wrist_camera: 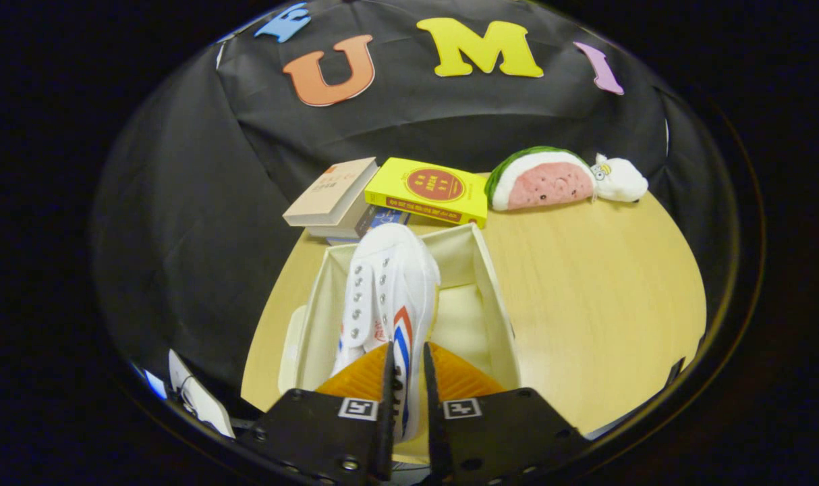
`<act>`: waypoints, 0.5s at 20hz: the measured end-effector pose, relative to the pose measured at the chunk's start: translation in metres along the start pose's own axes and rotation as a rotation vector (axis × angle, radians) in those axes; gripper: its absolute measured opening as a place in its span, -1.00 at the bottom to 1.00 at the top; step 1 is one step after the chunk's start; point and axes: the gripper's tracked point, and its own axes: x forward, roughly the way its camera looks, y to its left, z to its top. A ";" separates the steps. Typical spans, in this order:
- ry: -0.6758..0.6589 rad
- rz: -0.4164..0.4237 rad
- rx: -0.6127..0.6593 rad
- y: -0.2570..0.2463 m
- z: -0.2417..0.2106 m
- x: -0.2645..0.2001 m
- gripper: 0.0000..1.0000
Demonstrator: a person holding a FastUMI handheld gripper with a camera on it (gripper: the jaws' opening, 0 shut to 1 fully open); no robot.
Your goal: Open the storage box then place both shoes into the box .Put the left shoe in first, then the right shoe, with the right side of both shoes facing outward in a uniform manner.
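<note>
The heel end of the white canvas sneaker (pixel 389 297) is hidden between the fingers of the hand-held gripper (pixel 407 378), which is clenched on it, both fingers pressing its sides. The shoe has metal eyelets, white laces and red and blue stripes on its side, and its toe points away from the fingers, over the open storage box (pixel 497 304). Whether the sole touches the box floor cannot be made out. The box is a cream, soft-walled rectangle with its near wall cut off by the fingers; it sits near the left edge of the round pale wooden desk (pixel 605 290). Beyond the box, along the far edge, lie a beige book (pixel 328 192) stacked on another partly hidden one, a yellow book (pixel 428 189), and a watermelon-slice plush (pixel 541 179) touching a small white plush (pixel 620 179).
</note>
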 end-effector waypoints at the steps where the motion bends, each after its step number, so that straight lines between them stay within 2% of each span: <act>1: -0.023 -0.005 -0.015 -0.002 0.007 -0.003 -0.37; 3: -0.060 -0.010 -0.035 0.003 0.015 -0.006 0.08; 7: -0.113 -0.026 -0.054 0.003 0.025 -0.018 0.52; 9: -0.138 -0.041 -0.071 0.002 0.027 -0.025 0.69; 10: -0.152 -0.047 -0.082 0.002 0.029 -0.029 0.71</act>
